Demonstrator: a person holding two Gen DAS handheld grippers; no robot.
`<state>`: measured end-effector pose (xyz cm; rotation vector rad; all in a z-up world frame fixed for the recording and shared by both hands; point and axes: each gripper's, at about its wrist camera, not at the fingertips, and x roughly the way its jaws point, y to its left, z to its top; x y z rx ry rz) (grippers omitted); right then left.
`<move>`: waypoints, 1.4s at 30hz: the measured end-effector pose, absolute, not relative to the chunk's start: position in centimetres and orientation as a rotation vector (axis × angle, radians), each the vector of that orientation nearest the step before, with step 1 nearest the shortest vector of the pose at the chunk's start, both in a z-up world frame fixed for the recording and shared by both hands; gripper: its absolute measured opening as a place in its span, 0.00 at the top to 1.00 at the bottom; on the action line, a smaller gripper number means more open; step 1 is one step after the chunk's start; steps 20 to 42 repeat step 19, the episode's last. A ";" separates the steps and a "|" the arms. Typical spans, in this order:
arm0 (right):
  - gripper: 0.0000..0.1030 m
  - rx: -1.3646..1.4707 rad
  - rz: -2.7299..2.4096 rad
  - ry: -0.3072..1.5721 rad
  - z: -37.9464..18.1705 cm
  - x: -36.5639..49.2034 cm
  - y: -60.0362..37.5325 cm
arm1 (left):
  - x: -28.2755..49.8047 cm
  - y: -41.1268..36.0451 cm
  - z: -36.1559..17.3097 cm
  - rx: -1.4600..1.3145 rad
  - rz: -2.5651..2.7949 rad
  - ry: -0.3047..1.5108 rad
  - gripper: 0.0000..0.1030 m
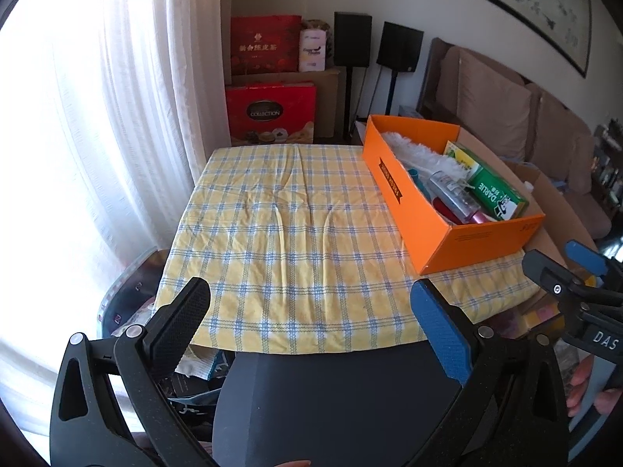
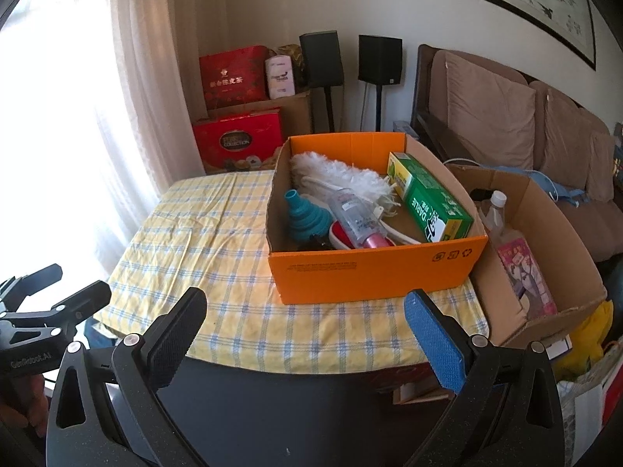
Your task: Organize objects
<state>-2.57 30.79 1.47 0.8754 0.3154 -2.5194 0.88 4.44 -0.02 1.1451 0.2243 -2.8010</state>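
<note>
An orange box (image 2: 373, 268) stands on the right part of the table with the yellow checked cloth (image 2: 202, 233); it also shows in the left wrist view (image 1: 409, 210). It holds a white duster (image 2: 342, 179), a teal funnel (image 2: 301, 218), a clear bottle with a pink cap (image 2: 358, 220), a red-and-white item and a green Darlie box (image 2: 432, 202). My left gripper (image 1: 311, 311) is open and empty, near the table's front edge. My right gripper (image 2: 303, 319) is open and empty, in front of the orange box.
A brown cardboard box (image 2: 545, 257) with a bottle and a pink packet sits right of the orange box. Red gift boxes (image 2: 237, 140), two speakers and a brown sofa (image 2: 506, 124) stand behind. A white curtain (image 1: 136, 97) hangs at left. A dark chair back (image 1: 342, 408) is below.
</note>
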 end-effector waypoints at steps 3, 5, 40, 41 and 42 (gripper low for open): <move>0.00 0.878 -2.526 0.318 1.5 -2.6 30.9 | 1.0 4.3 0.1 1.137 -2.800 0.229 0.00; 0.00 0.876 -2.529 0.314 1.5 -2.5 30.9 | 1.0 4.3 0.1 1.135 -2.797 0.231 0.00; 0.00 0.869 -2.538 0.306 1.6 -2.5 31.2 | 1.0 4.3 0.1 1.133 -2.788 0.226 0.00; 0.00 0.869 -2.538 0.306 1.6 -2.5 31.2 | 1.0 4.3 0.1 1.133 -2.788 0.226 0.00; 0.00 0.869 -2.538 0.306 1.6 -2.5 31.2 | 1.0 4.3 0.1 1.133 -2.788 0.226 0.00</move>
